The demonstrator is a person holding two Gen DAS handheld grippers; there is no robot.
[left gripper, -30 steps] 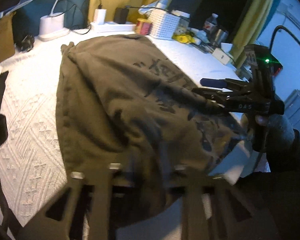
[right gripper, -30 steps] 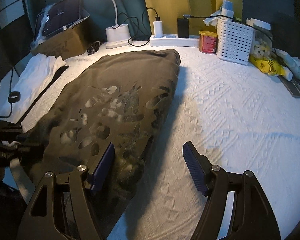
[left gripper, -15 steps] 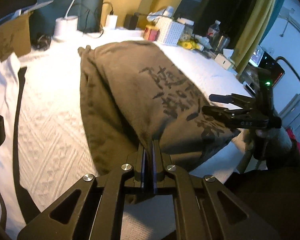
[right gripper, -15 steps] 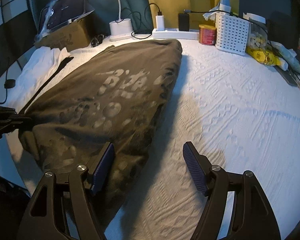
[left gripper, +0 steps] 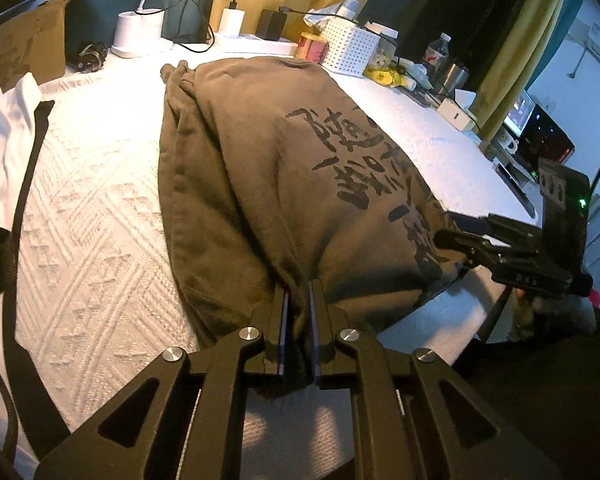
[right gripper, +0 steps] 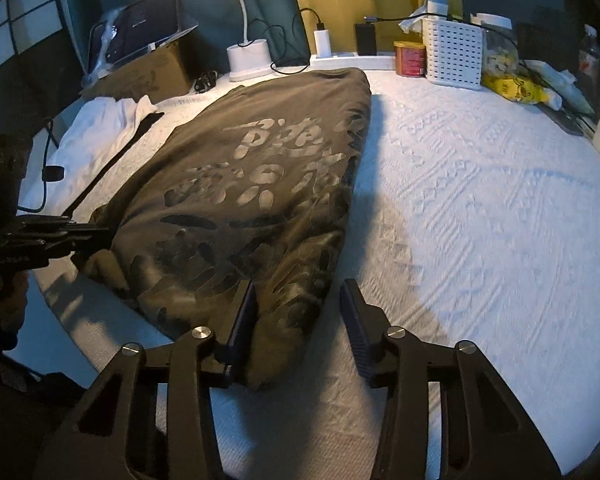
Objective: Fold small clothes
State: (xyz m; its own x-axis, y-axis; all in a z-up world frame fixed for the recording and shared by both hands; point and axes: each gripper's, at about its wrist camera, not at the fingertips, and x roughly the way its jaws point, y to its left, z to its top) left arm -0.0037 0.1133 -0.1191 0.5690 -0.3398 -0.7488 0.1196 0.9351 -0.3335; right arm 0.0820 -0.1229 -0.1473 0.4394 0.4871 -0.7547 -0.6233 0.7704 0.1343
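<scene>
An olive garment [left gripper: 280, 160] with dark printed characters lies lengthwise on the white textured cloth [right gripper: 480, 200]. My left gripper [left gripper: 299, 320] is shut on its near hem, with fabric bunched between the pads. In the right wrist view the same gripper [right gripper: 80, 236] shows at the garment's [right gripper: 240, 200] left near corner. My right gripper [right gripper: 298, 320] straddles the other near corner with its jaws closing. The left pad touches the fabric and the right pad stands off it. From the left wrist view, the right gripper [left gripper: 448, 226] is at the garment's right edge.
Along the back stand a lamp base [right gripper: 248, 60], chargers, a red tin [right gripper: 410, 58] and a white basket [right gripper: 454, 54]. A cardboard box [right gripper: 152, 74] and a white garment [right gripper: 100, 128] with a black strap lie at the left. The table's front edge runs just under both grippers.
The right gripper has slid left over the garment's near corner and its jaws have narrowed around it. The left gripper keeps its pinch on the hem.
</scene>
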